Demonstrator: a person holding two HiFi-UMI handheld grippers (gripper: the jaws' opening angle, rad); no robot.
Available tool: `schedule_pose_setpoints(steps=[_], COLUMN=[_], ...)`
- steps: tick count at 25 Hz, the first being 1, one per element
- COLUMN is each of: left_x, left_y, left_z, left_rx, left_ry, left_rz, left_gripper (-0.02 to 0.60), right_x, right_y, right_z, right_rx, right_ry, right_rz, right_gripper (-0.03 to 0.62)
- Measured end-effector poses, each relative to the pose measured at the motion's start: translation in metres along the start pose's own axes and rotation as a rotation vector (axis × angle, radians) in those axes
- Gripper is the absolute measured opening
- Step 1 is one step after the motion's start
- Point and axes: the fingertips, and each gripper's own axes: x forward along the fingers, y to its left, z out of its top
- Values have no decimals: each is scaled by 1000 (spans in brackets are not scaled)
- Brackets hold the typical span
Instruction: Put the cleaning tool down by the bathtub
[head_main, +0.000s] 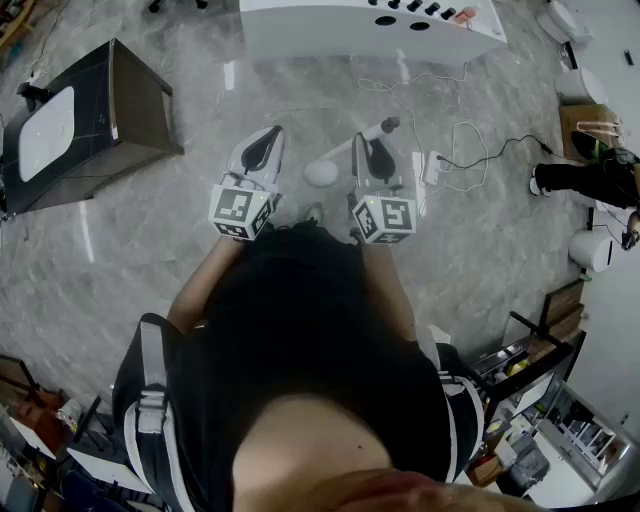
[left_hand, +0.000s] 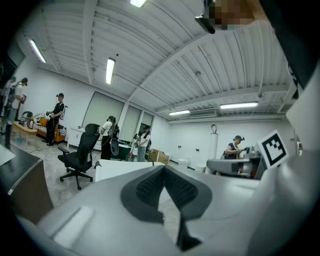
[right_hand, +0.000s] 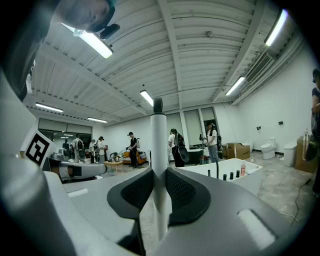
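Between the jaws of the right gripper (right_hand: 158, 176) stands the white handle of the cleaning tool (right_hand: 158, 134). The dark ribbed pads close on it from both sides, so this claw is clamped on the handle, somewhere along its middle part. I think the middle is chosen so that the tool stays in balance and neither end pulls down. From the head view the tool lies slanted: its pale round head (head_main: 321, 172) points toward the left gripper (left_hand: 164, 169), and its dark end (head_main: 390, 124) points away, toward the bathtub (head_main: 340, 38).

The left gripper has its jaws together at the tips with nothing between them; only grey floor (head_main: 150, 230) shows through the small gap below. It hangs just beside the right one and seems only to wait, as one claw is enough for so light a tool.

The white bathtub, with dark bottles along its rim, is ahead of the person and still well apart from the tool. The tool is up in the air, at the level of the hands, not on the floor. So the putting down is not yet done, in my judgement: the person must come nearer to the tub and then lower the tool. A white cable (head_main: 470, 150) lies on the floor near the way, and it may catch a foot.
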Motion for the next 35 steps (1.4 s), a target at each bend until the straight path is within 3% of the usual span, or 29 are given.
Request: schedule_pose_setpoints(steps=[17,27,35], left_x=[-17,-26,-14], left_y=[41,71,84], left_z=[8,13,12], left_rx=[-4,5,-6], left_ry=[-3,-8,-1], left_rz=[-30,-86,-73], left_gripper=[9,9,9], right_x=[17,33,47], right_y=[31,52,47], right_z=[3,8,4], right_rx=[-4,-11,2], right_ry=[-10,-39,-26], right_rz=[-52,-111,-127], right_gripper=[83,83,83])
